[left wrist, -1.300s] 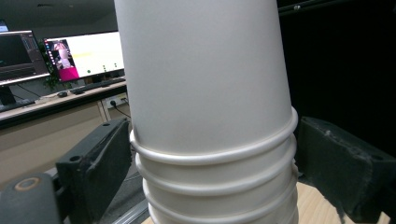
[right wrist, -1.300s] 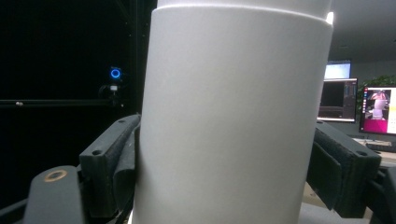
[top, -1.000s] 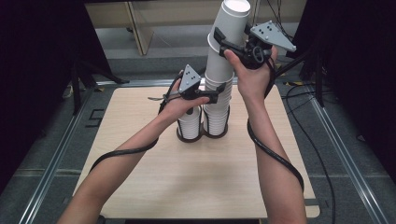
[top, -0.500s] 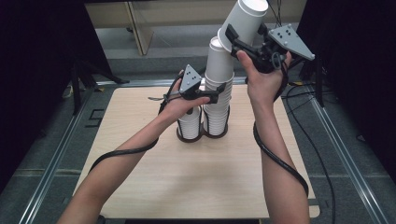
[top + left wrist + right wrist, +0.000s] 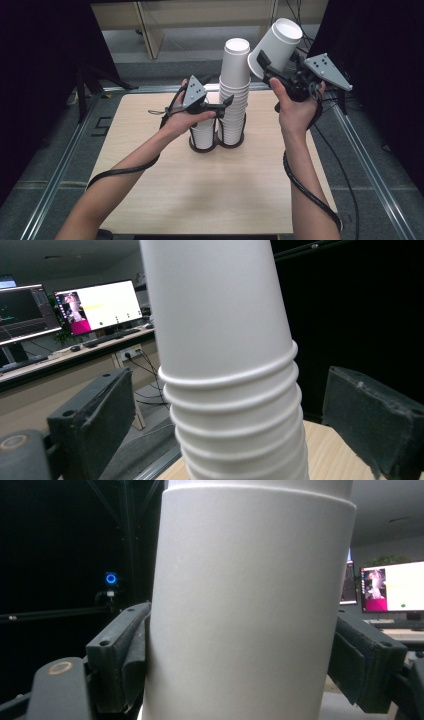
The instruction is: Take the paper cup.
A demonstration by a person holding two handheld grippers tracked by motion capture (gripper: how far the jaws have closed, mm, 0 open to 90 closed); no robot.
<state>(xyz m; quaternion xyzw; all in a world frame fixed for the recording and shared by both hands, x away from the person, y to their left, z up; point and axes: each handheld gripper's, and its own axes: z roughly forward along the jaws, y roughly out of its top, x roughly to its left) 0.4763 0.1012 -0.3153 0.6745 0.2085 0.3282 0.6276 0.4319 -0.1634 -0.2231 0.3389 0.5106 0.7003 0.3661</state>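
Observation:
A tall stack of white paper cups (image 5: 235, 95) stands upright in a dark two-ring holder (image 5: 216, 146) at the middle of the wooden table. A shorter cup stack (image 5: 202, 132) fills the holder's left ring. My left gripper (image 5: 229, 102) straddles the tall stack (image 5: 230, 365) partway up. Its jaws stand open, with a gap to the cups on each side. My right gripper (image 5: 277, 62) is raised to the right of the stack's top, shut on a single white cup (image 5: 277, 42). That cup (image 5: 250, 605) is tilted and apart from the stack, pressed between both jaws.
The wooden table (image 5: 150, 190) sits inside a metal rail frame (image 5: 370, 175). A black cable (image 5: 120, 172) trails from each gripper along the forearms. A wooden shelf unit (image 5: 150, 25) stands beyond the far edge. Lit monitors (image 5: 100, 305) show in the background.
My right gripper has lifted the top cup off the tall stack, carried it to the right and tilted it. The left gripper has stayed around the stack.

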